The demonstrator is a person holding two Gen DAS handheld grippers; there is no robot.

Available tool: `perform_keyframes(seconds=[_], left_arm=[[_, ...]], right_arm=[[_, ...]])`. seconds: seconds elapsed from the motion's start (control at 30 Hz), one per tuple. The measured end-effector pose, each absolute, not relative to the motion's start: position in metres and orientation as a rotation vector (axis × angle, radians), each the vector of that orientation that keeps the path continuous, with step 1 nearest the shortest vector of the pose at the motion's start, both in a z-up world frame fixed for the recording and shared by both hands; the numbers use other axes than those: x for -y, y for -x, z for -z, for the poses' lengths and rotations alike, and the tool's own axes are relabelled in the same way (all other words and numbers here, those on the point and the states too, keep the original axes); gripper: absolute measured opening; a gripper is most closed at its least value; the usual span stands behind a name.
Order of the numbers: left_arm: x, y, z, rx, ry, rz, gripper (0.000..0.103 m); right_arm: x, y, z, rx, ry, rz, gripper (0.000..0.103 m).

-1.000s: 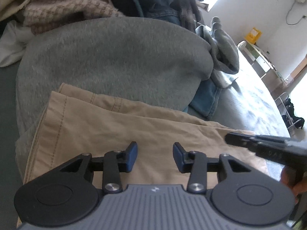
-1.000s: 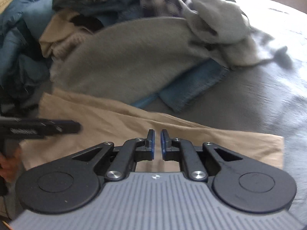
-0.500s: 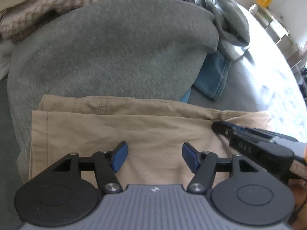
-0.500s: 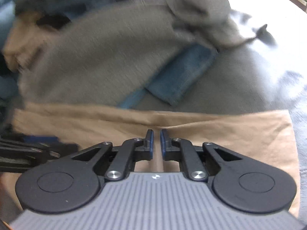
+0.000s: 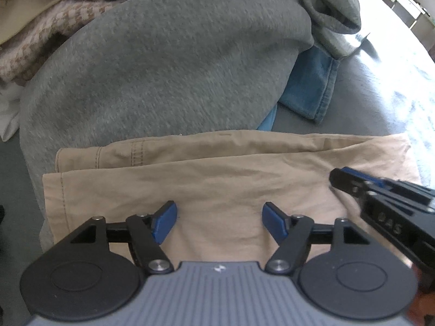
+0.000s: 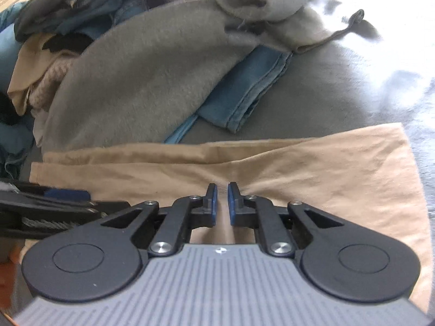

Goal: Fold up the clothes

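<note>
A folded pair of khaki trousers (image 5: 223,179) lies flat on a grey cloth-covered surface (image 6: 339,81), directly under both handheld claws. The left gripper (image 5: 219,218) points steeply down over the near part of the trousers, its blue pads (image 5: 164,221) wide apart and still spreading, with only flat fabric showing in the gap and neither pad pressing on it. The right gripper (image 6: 220,203) sits over the same garment with its jaws nearly together; a thin strip of khaki shows in the narrow slit between the pads, and creases in the cloth run toward its tips, but whether a pinch of cloth is truly caught there is hard to tell from this angle. In the left wrist view the right gripper reaches in from the right, its tip on the trousers. Beyond both claws, past the far edge of the trousers, a large grey fleece garment (image 5: 163,62) heaps up, with a blue denim leg (image 6: 244,89) poking out from under it ahead and to the right. A beige knit piece (image 5: 40,35) lies far ahead to the left of the left gripper.
</note>
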State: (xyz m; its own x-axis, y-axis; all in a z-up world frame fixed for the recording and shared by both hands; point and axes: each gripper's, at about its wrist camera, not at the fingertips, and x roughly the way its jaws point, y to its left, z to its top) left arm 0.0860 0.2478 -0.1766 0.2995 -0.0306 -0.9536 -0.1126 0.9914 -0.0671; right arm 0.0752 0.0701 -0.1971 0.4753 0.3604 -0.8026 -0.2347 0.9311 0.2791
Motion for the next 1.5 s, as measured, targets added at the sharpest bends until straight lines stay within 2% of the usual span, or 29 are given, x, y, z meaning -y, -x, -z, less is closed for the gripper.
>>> perform_keyframes(seconds=[1.13,1.37,1.5], left_arm=[[-0.238,-0.082,0.180,-1.266,0.055,-0.094,0.074],[-0.269,-0.038,0.163,-1.134,0.175,-0.111,0.074],[-0.290,-0.018,0.176,-1.146,0.167,-0.127,0.073]], right_arm=[[-0.074,-0.071,0.205,-1.019,-0.091,-0.385,0.008],[-0.083,-0.060,0.186,-0.945,-0.056,-0.441,0.010],[-0.091,-0.056,0.197,-0.973,-0.026,-0.449,0.010]])
